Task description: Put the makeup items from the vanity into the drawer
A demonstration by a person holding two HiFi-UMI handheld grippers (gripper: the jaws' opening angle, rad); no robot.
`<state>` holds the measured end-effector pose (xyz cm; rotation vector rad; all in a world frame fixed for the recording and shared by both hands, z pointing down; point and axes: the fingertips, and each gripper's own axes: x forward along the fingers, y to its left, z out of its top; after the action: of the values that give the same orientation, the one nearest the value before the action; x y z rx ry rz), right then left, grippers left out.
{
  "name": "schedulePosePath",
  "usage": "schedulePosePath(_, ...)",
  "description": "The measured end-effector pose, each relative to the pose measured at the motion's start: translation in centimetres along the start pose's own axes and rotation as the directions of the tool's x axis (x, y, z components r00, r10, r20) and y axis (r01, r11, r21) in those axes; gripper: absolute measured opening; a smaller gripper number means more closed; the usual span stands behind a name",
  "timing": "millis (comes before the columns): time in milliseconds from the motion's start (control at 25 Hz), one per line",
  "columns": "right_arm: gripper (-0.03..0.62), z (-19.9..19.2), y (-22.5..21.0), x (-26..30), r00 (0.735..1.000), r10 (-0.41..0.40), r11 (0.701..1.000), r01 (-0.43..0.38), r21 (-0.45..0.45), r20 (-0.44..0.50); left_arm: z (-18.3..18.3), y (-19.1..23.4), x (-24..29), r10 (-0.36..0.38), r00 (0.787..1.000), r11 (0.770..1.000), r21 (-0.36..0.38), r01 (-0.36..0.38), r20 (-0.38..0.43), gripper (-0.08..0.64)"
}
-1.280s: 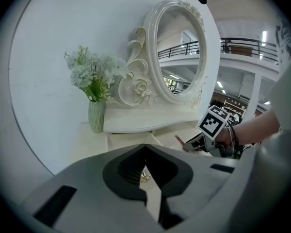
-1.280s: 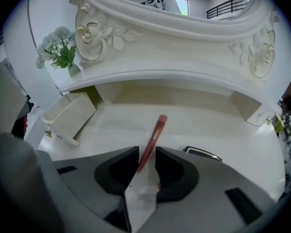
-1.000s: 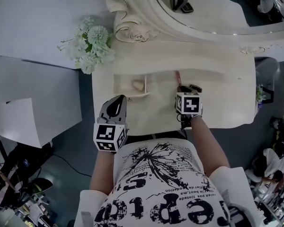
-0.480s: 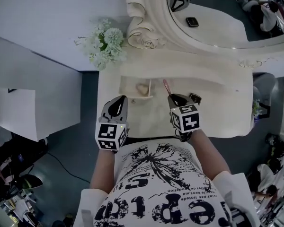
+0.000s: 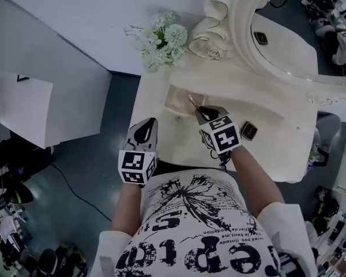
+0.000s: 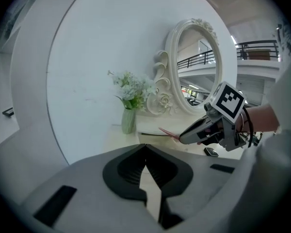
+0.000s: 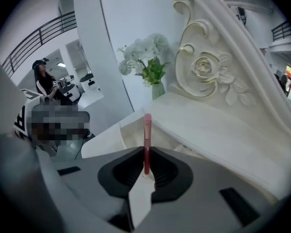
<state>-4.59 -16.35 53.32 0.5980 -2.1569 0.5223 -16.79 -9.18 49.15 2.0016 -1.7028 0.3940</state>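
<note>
Right gripper (image 7: 144, 153) fingers clenched on slim pink stick (image 7: 146, 135), held at lower end, tip poking out over open drawer (image 5: 173, 103). Left gripper (image 6: 145, 148) fingers closed, empty, near drawer front. I judge stick light, stiff, smooth and likely to pivot, so mid-shaft hold safer. Dark compact (image 5: 249, 131) on worktop (image 5: 279, 117): flat, needs edge pinch.

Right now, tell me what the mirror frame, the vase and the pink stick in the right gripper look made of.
Mirror frame: cream-painted carved wood or moulded resin with a satin finish. The rose relief shows, but I cannot tell which material.
Vase: likely pale green glass, since it looks translucent.
Pink stick: probably glossy plastic, smooth with a lighter tip.
</note>
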Motion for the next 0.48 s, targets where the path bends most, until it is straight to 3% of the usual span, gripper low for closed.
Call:
schedulePosePath(240, 0.051, 0.7, 1.6, 3.4, 0.995, 0.049, 0.995, -0.057, -0.085, -0.09, -1.5, 3.1, -1.7, 0.075, 0.997, 0.996, -0.053, -0.076, -0.012, 0.02)
schedulePosePath(440, 0.054, 1.4, 2.3, 4.9, 0.996, 0.043, 0.99, -0.053, -0.128, -0.078, -2.3, 4.2, -2.4, 0.105, 0.994, 0.991, -0.076, -0.107, -0.022, 0.02)
schedulePosePath(480, 0.099, 1.5, 2.3, 5.1, 0.997, 0.035, 0.989, -0.046, -0.138, -0.075, -2.4, 4.3, -2.4, 0.108, 0.994, 0.991, -0.077, -0.11, -0.024, 0.021)
